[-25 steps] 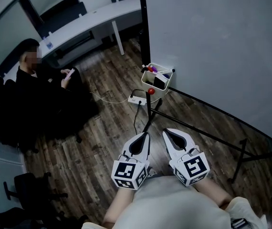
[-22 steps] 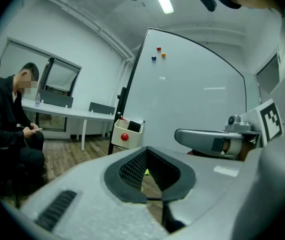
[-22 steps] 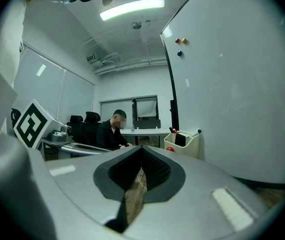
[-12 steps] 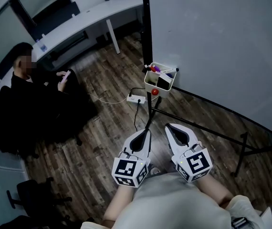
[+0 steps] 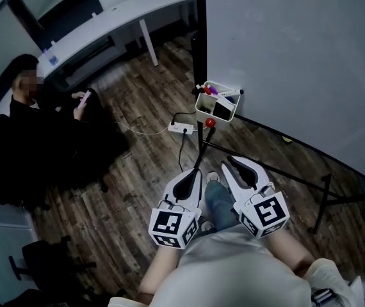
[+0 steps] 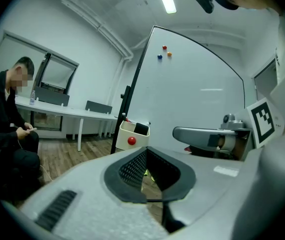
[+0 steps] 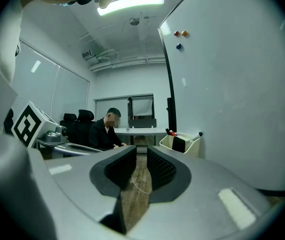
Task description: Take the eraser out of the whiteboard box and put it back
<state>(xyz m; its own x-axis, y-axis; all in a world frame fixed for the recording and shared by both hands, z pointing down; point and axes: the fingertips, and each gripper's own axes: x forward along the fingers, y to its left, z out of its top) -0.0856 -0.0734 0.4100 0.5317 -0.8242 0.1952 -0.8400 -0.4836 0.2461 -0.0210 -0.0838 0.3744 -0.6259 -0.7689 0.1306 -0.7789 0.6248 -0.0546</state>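
One large whiteboard [image 5: 298, 56] on a dark stand fills the right of the head view, above a floor [image 5: 137, 171] of dark wood planks. A long white desk [image 5: 105, 27] runs along the far wall, and a seated person [image 5: 35, 126] in dark clothes sits in front of it, well apart from the board.

Both grippers are held level side by side near the wearer's body, pointing toward the board's lower left corner. The left gripper [image 6: 145, 150] has its fingertips together, with nothing caught between the pads. The right gripper [image 7: 141, 153] has its jaws opening; a narrow gap shows bare floor between them, and they hold nothing.

The whiteboard box [image 5: 203, 107], a small cream tub, hangs at the board's lower left corner, well ahead of both grippers. The eraser [image 5: 223, 109], a dark block, stands inside it toward the board side, beside a few markers [image 5: 228, 93]. A red ball [image 5: 210, 123] sits just under the box, and a white power strip [image 5: 181, 129] lies on the floor nearby.
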